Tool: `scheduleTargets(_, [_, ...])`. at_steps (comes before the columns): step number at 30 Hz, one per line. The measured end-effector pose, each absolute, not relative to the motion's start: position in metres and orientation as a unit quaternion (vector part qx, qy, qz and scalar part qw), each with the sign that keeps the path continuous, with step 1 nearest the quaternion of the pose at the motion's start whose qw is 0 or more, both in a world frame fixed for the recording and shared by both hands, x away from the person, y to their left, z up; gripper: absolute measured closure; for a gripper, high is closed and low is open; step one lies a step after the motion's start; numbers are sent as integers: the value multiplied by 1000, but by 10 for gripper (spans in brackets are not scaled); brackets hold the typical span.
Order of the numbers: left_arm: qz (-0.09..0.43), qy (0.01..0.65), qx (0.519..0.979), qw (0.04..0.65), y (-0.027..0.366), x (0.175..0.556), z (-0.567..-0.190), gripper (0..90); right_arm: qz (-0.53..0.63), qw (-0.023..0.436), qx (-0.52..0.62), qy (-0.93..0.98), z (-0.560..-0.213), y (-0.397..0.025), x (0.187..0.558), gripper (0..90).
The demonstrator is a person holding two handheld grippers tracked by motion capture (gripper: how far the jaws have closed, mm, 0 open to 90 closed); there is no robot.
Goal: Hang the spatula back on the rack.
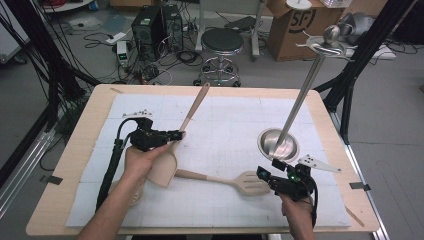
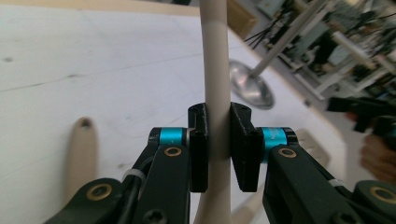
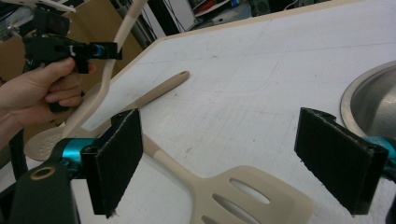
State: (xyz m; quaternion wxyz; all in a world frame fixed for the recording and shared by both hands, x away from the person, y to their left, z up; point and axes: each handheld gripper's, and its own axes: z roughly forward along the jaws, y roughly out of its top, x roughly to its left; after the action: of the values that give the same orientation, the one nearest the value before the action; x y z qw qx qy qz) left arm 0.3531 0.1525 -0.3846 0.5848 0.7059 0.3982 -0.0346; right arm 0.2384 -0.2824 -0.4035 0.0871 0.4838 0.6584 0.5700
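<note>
Spatulas are the work here, and the stand's round steel base (image 1: pixel 278 144) serves as the landmark. Left of that base, the left gripper (image 1: pixel 176 135) is clamped on the handle of a solid spatula (image 1: pixel 165 167), jaws pinched tight on the shaft just above the blade, as the left gripper view makes plain (image 2: pixel 217 135). That grip near the blade likely gives control over the heavy end, while the long handle points up and away toward the table's far edge; the blade tip hangs low, close to the white mat (image 1: pixel 225 120), and I cannot tell whether it touches. Just in front of the base, nearer the person, the right gripper (image 1: pixel 267 172) stands wide open, holding nothing, with its pads (image 3: pixel 116 154) either side of the slotted spatula (image 1: pixel 245 182). That one lies flat on the mat, head toward the base and handle running left, passing under the lifted spatula's blade. The open jaws hovering at its head suggest a pickup is being lined up. A third utensil, a perforated spoon (image 3: pixel 44 144), lies far left of the base, partly hidden by the left hand (image 1: pixel 142 160). The stand's pole (image 1: pixel 305 85) leans up to a hooked top, a fair guess for where the utensils are meant to hang.
</note>
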Motion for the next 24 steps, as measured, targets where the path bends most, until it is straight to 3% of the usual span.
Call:
scheduleTargets(19, [-63, 339, 665, 662, 109, 340, -360, 788, 570, 85, 485, 658, -405, -286, 239, 149])
scheduleTargets(24, [-48, 331, 664, 669, 106, 338, -359, 788, 571, 85, 486, 656, -406, -288, 240, 149])
